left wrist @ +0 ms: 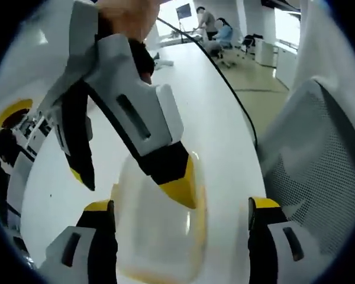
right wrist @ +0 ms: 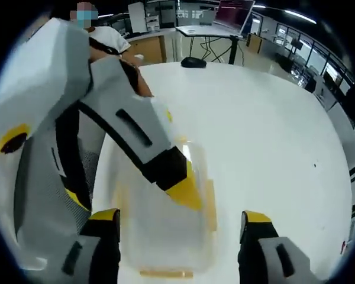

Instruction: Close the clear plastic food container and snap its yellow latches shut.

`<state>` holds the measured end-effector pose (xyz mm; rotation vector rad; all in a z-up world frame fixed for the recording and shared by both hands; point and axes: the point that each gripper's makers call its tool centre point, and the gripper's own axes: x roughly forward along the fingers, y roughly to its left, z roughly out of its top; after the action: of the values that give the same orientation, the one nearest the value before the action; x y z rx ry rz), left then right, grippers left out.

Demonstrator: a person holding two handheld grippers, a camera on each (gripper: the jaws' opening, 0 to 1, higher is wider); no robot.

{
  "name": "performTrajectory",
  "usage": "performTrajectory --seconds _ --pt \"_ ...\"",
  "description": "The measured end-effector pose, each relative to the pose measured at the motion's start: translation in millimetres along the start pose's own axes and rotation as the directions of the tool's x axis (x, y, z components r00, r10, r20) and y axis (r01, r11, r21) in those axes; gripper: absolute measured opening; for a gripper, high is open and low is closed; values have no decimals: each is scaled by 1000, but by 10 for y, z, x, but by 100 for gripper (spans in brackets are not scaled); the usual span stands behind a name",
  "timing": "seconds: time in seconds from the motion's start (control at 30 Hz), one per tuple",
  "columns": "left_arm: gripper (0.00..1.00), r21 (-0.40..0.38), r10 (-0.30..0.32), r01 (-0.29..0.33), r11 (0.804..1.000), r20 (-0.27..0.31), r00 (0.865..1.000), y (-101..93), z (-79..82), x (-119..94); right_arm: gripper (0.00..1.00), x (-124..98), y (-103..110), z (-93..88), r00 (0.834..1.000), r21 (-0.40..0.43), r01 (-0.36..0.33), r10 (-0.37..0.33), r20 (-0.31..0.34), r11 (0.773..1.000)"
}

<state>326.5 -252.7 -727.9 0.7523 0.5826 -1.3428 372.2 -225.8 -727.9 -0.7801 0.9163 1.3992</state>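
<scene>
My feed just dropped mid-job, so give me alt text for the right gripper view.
A clear plastic food container with yellow latches sits on a white table, between the right gripper's open jaws. The left gripper reaches in from the upper left, one yellow-tipped jaw pressing on the lid.

— Left gripper [left wrist: 180, 210]: white and grey shell, black jaws, yellow tips, dark slots in the near housings?

— Same on the right gripper [right wrist: 177, 222]. White casing, black finger sections, yellow-capped ends, plus a yellow ring mark on the side.

— And worn?

— White short sleeve [right wrist: 109, 36], dark strap across it.
</scene>
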Motion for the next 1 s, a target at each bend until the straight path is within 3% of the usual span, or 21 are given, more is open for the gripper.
performTrajectory --seconds 0.17,0.5,0.8,0.9,1.0 --pt "99 -11 4 -4 1000 -11 1000 14 -39 -56 99 -35 8 58 999 21 22 -23 34 1000" --pt "99 -48 23 -23 999 6 1000 125 -97 -238 99 -180 25 -3 994 45 49 -53 93 998" --pt "98 -17 38 -39 999 -37 999 253 -286 -350 99 -234 85 -161 994 58 63 -67 84 996" --pt "90 3 29 -29 1000 -48 998 267 -331 -386 99 -244 110 -211 994 36 69 -72 79 997" --pt "92 -7 17 -17 1000 -51 999 300 -351 -398 99 -246 150 -264 996 8 60 -60 71 998"
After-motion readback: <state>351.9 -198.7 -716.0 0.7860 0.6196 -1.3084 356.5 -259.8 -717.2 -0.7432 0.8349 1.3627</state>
